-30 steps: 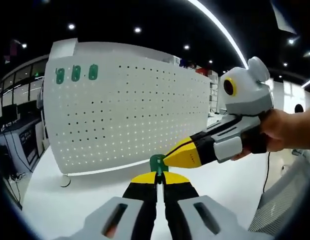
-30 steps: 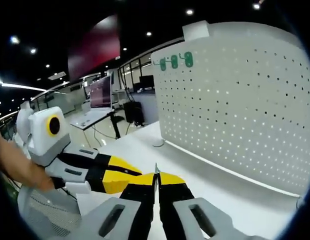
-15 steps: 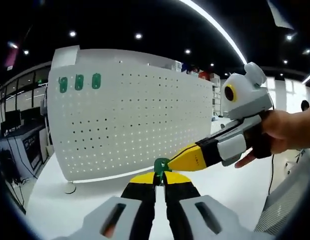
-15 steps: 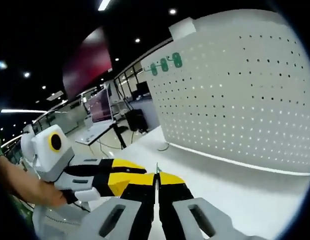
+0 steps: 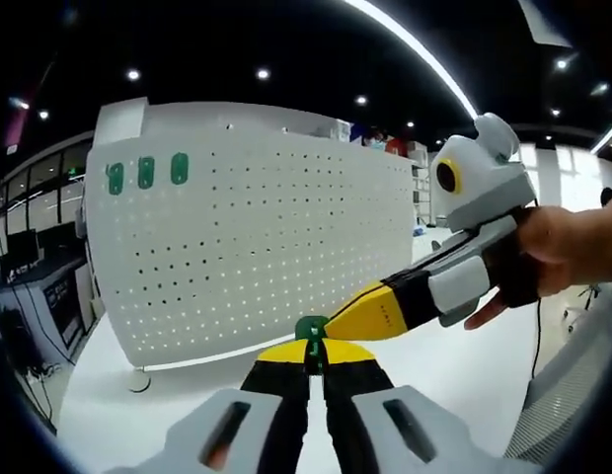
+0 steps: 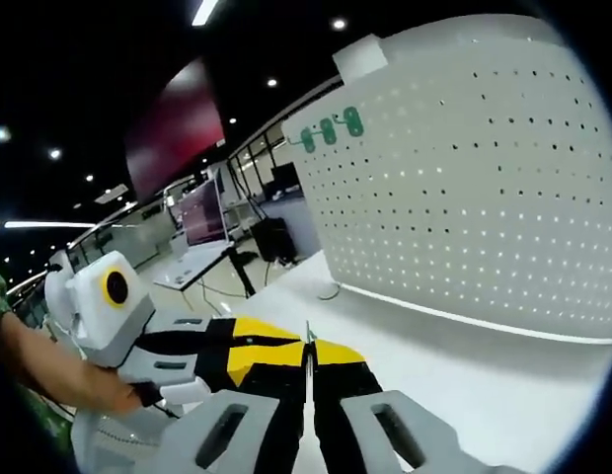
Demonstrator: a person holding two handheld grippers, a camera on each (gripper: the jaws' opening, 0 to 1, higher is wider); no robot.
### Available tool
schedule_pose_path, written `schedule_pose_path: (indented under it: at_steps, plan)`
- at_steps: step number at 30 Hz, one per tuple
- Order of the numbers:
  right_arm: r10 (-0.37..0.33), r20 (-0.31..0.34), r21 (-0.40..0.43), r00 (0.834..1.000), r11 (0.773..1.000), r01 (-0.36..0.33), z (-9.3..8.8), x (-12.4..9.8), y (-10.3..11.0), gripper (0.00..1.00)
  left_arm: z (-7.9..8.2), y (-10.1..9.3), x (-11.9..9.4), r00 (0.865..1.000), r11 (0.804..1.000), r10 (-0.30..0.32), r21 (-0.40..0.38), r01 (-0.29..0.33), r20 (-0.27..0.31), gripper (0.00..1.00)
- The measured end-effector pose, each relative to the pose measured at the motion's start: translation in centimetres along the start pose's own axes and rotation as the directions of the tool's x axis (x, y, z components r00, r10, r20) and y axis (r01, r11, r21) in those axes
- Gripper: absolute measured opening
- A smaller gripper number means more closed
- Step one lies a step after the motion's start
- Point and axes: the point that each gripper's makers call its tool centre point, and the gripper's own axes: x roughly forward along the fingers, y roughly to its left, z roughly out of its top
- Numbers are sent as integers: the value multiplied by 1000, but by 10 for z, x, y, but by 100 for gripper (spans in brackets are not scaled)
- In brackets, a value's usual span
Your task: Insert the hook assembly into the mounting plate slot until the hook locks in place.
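Observation:
The white perforated mounting plate [image 5: 257, 237] stands upright on a white table, with three green hooks [image 5: 145, 173] high at its left end. My left gripper [image 5: 312, 346] is shut on a small green hook piece [image 5: 311, 330], held in the air in front of the plate. My right gripper [image 5: 336, 321] comes in from the right in a hand, its yellow tip meeting that green piece. In the right gripper view, my right gripper [image 6: 308, 348] has its jaws pressed together with a thin sliver [image 6: 308, 332] sticking up between them. The left gripper [image 6: 188, 346] lies alongside at the left.
The white table [image 5: 454, 365] runs in front of the plate [image 6: 484, 188], whose three green hooks [image 6: 331, 129] show near its top corner. A small round foot [image 5: 138, 380] sits by the plate's left end. Desks with monitors [image 6: 197, 212] stand behind.
Both grippers stay joined at the green piece. The right gripper's view swung a second ago to face the plate more closely; since half a second ago, both views have shifted only slightly.

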Motion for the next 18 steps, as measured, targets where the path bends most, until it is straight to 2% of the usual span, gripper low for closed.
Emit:
schedule_pose_path:
  at_steps: [13, 16, 18]
  plan:
    - [4, -18, 2, 1000, 1000, -4, -2, -3, 0, 0, -1, -4, 1, 1000, 1000, -12, 8, 12, -6, 3]
    - [2, -11, -14, 1000, 1000, -2, 0, -3, 2, 0, 1, -4, 0, 1000, 1000, -1, 26, 2, -3, 3]
    - [-5, -10, -41, 1000, 999, 4, 0, -3, 2, 0, 1, -3, 0, 1000, 1000, -2, 11, 2, -9, 3]
